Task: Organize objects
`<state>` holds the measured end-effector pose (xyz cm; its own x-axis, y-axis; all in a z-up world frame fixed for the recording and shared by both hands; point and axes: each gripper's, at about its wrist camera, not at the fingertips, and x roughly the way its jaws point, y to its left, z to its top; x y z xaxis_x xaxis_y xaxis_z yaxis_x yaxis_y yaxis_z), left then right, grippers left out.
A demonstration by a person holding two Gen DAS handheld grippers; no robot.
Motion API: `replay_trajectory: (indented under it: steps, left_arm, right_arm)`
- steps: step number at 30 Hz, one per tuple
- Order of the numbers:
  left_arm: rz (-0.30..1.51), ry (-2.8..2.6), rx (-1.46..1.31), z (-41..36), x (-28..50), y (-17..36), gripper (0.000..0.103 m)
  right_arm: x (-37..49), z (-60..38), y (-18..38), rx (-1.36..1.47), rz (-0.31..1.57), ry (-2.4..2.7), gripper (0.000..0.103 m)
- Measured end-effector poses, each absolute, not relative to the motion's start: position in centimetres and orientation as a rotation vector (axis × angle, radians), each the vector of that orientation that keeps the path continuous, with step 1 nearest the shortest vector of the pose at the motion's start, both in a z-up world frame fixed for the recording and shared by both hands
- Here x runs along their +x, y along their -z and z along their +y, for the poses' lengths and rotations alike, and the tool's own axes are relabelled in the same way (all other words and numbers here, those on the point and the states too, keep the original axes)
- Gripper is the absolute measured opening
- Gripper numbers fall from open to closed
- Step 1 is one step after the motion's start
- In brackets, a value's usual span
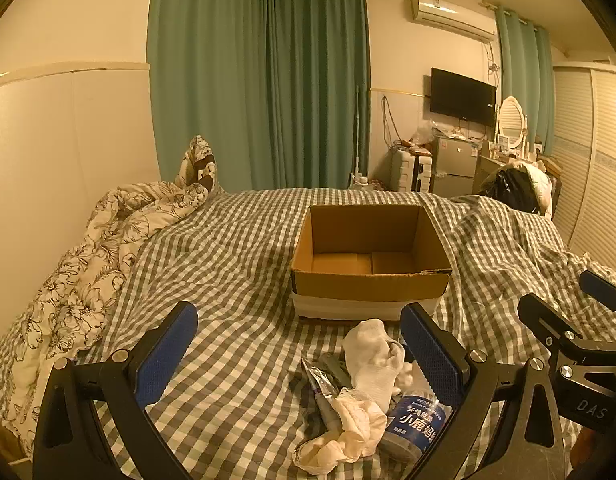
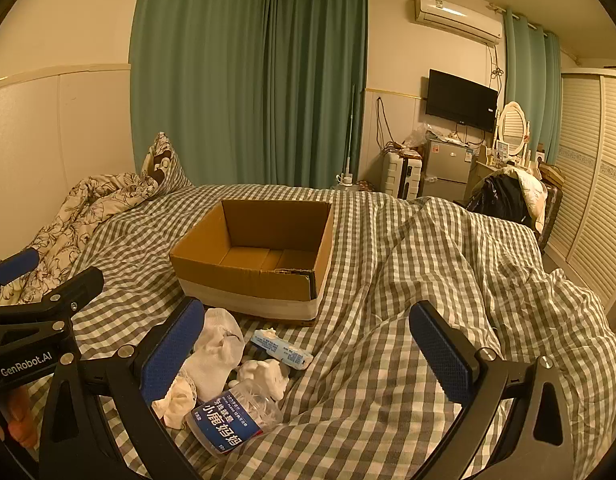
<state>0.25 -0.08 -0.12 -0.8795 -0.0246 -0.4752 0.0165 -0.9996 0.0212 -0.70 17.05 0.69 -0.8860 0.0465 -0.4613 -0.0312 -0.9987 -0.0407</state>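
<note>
An open, empty cardboard box [image 1: 372, 276] sits on the checked bed; it also shows in the right wrist view [image 2: 243, 276]. In front of it lies a small pile: a white sock [image 1: 372, 356], a cream cloth [image 1: 348, 436], a foil packet [image 1: 322, 380] and a clear jar with a blue label [image 1: 412, 424]. The right wrist view shows the sock [image 2: 217, 352], the jar [image 2: 235, 420] and a small tissue pack [image 2: 281, 348]. My left gripper [image 1: 299, 344] is open above the pile. My right gripper [image 2: 308, 348] is open, just right of the pile.
A rumpled floral quilt [image 1: 87, 280] lies along the bed's left side by the wall. The checked cover bunches into folds on the right [image 2: 488, 280]. Beyond the bed stand green curtains, a small fridge [image 2: 446, 168], a suitcase and a wall TV.
</note>
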Motion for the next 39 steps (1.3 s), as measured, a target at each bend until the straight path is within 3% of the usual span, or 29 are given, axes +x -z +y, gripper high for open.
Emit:
replay_trajectory:
  steps: [39]
  left_arm:
    - [-0.073,2.961,0.843,1.4,-1.1,1.6,0.103]
  right_arm:
    - [-1.6,18.8,-1.8,-0.756,-0.065,-3.061,0.103]
